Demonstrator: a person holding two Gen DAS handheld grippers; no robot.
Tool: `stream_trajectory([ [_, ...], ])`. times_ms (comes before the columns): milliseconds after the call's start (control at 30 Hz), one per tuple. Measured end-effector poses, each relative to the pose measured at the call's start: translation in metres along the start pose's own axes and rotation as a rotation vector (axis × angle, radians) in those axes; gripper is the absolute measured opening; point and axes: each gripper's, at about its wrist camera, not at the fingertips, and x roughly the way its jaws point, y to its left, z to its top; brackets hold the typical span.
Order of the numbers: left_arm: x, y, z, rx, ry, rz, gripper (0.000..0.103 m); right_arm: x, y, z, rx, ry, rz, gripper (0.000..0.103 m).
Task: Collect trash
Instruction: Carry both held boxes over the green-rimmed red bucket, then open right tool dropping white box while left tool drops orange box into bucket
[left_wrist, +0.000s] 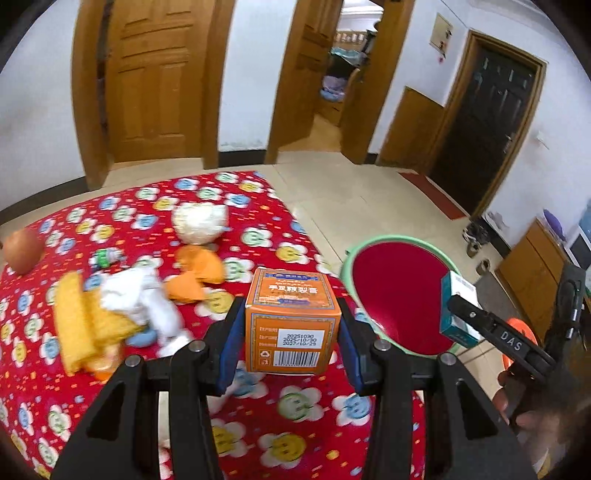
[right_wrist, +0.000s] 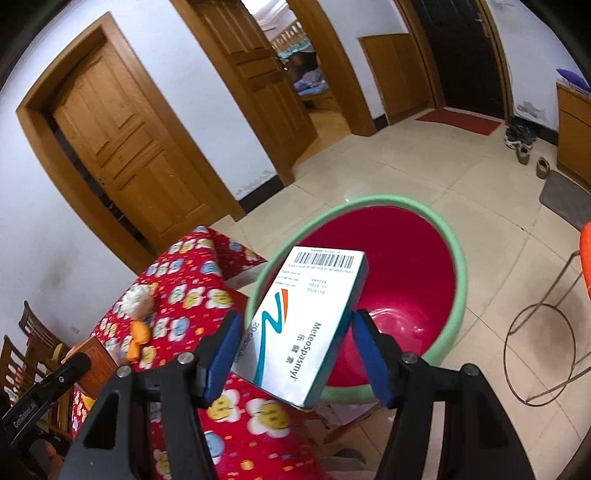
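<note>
The red flowered tablecloth (left_wrist: 258, 424) bears orange peel (left_wrist: 199, 273), crumpled tissues (left_wrist: 140, 299), perhaps an onion (left_wrist: 23, 250).

Around me: white walls (left_wrist: 251, 74), cream tile floor (right_wrist: 424, 173), a shut wooden door (left_wrist: 155, 77), an open doorway (left_wrist: 332, 74), a dark door (left_wrist: 484, 122), a red mat (right_wrist: 458, 121).

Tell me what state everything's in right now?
Left gripper: shut on orange box, above the table.
Right gripper: shut on white box, over the bin.
Bin: open, looks empty.
Tissues: crumpled on tablecloth.
</note>
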Motion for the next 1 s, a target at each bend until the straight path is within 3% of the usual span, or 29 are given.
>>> stream_trajectory([
  [467, 0.050, -0.052, 0.007, 0.084, 0.076, -0.056, 0.047, 0.016, -0.038, 0.010, 0.031, 0.011, -0.027, 0.064],
  [1000, 0.088, -0.098, 0.007, 0.194, 0.141, -0.112, 0.047, -0.011, -0.061, 0.015, 0.062, -0.066, -0.072, 0.069],
])
